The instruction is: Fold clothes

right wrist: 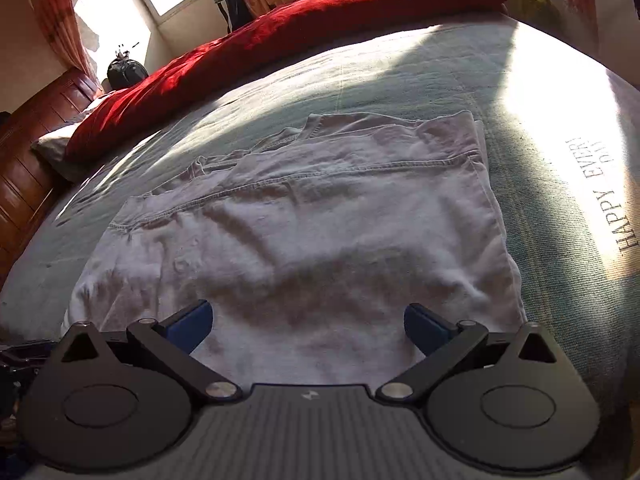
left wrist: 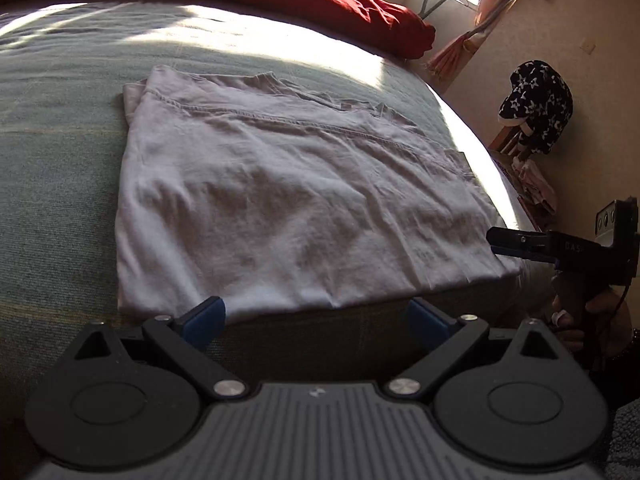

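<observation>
A pale pinkish-white garment (left wrist: 280,200) lies folded into a rough rectangle on the green bed cover (left wrist: 52,160). My left gripper (left wrist: 316,318) stands open just short of the garment's near edge, with nothing between its blue pads. In the left wrist view the right gripper (left wrist: 494,242) shows side-on at the garment's right corner, held by a hand (left wrist: 588,312). The right wrist view shows the same garment (right wrist: 320,232) from another side. There my right gripper (right wrist: 308,326) is open, low over the near part of the cloth, and holds nothing.
A red duvet (left wrist: 280,0) is bunched along the far side of the bed. A wooden headboard (right wrist: 28,152) and a pillow (right wrist: 56,144) are at the left in the right wrist view. A chair with star-patterned dark clothing (left wrist: 536,104) stands beside the bed's edge.
</observation>
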`<action>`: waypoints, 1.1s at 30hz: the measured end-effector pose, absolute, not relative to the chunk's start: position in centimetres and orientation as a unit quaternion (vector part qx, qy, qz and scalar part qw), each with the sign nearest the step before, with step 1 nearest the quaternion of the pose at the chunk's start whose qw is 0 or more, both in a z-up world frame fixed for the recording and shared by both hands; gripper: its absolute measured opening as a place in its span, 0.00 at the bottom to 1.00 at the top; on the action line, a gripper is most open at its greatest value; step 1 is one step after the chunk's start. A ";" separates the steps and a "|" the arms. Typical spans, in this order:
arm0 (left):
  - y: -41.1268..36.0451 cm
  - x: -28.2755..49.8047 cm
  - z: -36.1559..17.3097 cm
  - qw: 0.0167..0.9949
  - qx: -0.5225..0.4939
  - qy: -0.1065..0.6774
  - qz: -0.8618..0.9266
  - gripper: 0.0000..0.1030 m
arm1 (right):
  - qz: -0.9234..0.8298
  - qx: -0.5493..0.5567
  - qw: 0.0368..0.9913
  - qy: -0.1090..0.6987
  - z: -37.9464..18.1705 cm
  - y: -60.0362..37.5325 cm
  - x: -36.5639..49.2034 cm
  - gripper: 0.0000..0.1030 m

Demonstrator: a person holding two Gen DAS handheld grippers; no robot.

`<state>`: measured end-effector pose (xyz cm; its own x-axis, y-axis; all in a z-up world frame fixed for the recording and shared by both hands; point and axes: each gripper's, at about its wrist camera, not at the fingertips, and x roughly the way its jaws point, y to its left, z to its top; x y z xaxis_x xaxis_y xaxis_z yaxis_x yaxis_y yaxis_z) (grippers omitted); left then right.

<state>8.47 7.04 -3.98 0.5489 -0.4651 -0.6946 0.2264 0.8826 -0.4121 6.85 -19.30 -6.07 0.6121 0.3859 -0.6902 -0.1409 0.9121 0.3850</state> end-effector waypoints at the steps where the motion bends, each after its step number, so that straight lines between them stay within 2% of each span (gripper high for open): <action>1: 7.0 8.4 -3.6 0.874 -0.136 0.422 -0.200 0.94 | 0.148 0.149 0.886 0.414 -6.1 -19.3 6.7 1.00; 8: 8.0 9.7 -4.4 0.895 -0.098 0.420 -0.117 0.94 | 0.144 0.146 0.886 0.416 -6.7 -19.2 6.4 1.00; 14: 9.9 8.6 -4.1 0.894 -0.153 0.406 -0.116 0.94 | 0.154 0.132 0.887 0.415 -7.4 -19.1 6.3 1.00; 20: 5.9 9.0 -3.1 0.891 -0.135 0.396 -0.177 0.94 | 0.157 0.109 0.891 0.412 -7.7 -18.6 6.1 1.00; 25: 2.5 9.2 -4.8 0.871 -0.114 0.421 -0.225 0.95 | 0.161 0.100 0.894 0.406 -7.8 -18.6 5.9 1.00; 33: 4.6 8.6 -4.2 0.879 -0.155 0.407 -0.191 0.95 | 0.184 0.123 0.889 0.402 -6.7 -19.1 5.2 1.00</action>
<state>8.57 4.56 -4.25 0.5954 -0.4628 -0.6568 0.2096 0.8786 -0.4291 5.21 -19.15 -6.67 0.6101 0.4248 -0.6689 -0.2279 0.9025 0.3653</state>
